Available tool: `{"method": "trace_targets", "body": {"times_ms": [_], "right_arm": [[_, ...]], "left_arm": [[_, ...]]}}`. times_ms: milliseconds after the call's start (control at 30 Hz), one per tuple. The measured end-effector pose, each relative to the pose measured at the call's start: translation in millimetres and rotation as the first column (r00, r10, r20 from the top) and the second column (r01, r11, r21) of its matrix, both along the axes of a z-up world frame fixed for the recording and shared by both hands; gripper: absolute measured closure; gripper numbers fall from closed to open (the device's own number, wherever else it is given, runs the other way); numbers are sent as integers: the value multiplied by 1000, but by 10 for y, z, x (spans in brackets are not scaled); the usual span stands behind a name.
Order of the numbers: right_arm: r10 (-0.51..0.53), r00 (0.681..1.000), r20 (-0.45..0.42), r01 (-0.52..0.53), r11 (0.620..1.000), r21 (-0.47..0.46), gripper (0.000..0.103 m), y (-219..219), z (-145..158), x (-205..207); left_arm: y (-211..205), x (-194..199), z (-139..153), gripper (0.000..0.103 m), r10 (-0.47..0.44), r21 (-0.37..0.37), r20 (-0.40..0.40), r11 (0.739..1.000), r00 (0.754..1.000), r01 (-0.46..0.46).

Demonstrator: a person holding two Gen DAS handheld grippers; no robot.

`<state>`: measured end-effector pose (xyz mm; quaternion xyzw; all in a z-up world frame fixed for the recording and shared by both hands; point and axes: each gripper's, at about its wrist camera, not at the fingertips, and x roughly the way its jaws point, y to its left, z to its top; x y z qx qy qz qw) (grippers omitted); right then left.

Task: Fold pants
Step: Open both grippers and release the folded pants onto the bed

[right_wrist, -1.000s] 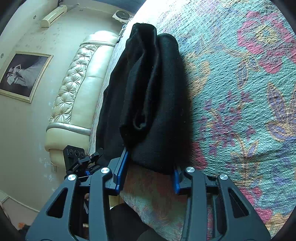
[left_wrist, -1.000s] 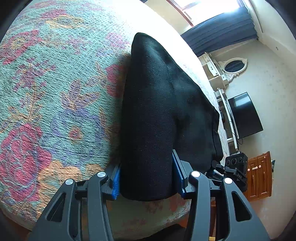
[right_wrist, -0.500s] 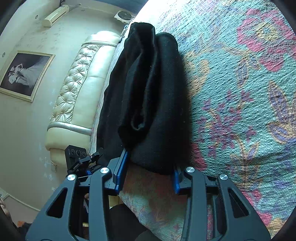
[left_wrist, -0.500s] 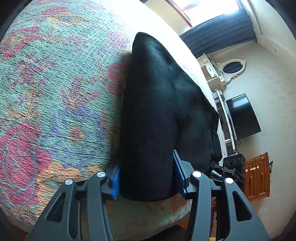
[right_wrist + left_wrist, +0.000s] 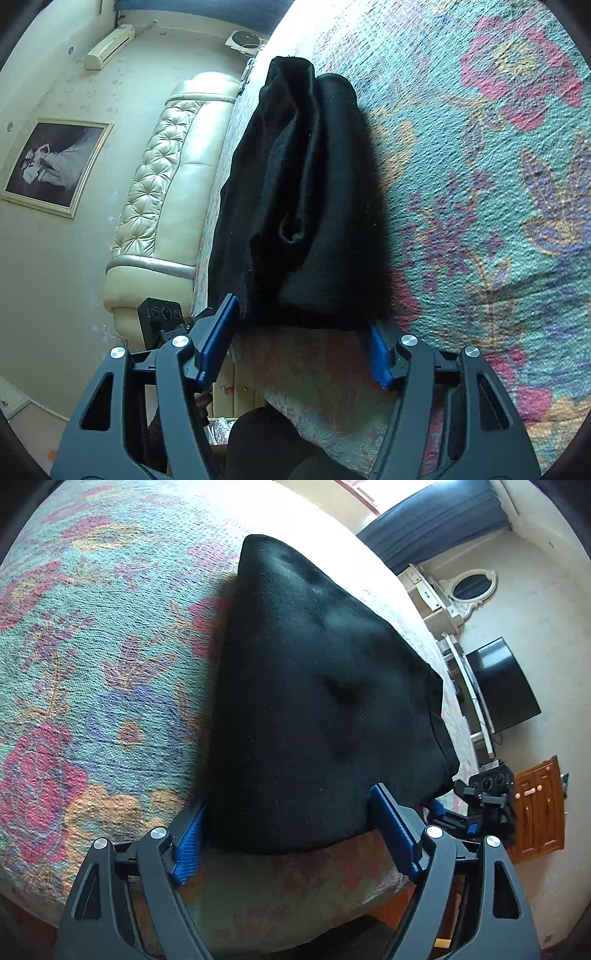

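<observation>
Folded black pants [image 5: 317, 701] lie on the bedspread [image 5: 92, 664] between both just-opened grippers [image 5: 291, 834] [image 5: 303, 343], released

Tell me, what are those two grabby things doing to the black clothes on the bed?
A person is folding black pants on a flowery bedspread with a gripper in each hand. The pants lie folded into a thick bundle near the bed's edge. The left gripper and right gripper have just been opening, so their blue pads now sit apart at either side of the bundle's near end, letting it go.
</observation>
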<state>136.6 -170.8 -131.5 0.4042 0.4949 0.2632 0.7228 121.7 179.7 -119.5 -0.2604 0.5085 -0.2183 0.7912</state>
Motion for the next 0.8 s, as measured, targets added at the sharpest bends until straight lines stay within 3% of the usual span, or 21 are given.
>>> {"method": "trace_targets", "body": {"times_ms": [267,400,467,567,667,800], "right_arm": [[-37,999,-37,33,994,-108,29,-40,123,-255],[-44,998,-45,33,974,-223,26,63,205,-398],[-50,998,-30,39,955,-293,24,133,263,-477],[-26,1000,7,27,905,-425,20,311,357,-573],[14,998,60,24,818,-574,18,541,457,-691],[30,991,130,64,746,-662,16,729,523,-798]], "left_arm": [[-193,-234,115,23,-5,212,27,977,1000,-1],[-319,-432,234,23,-11,407,83,913,997,-24],[-321,-533,339,23,5,436,127,898,992,-60],[-266,-679,492,23,60,425,178,896,982,-132],[-211,-820,610,23,119,433,223,877,967,-208],[-212,-977,683,23,173,457,266,844,948,-282]]}}
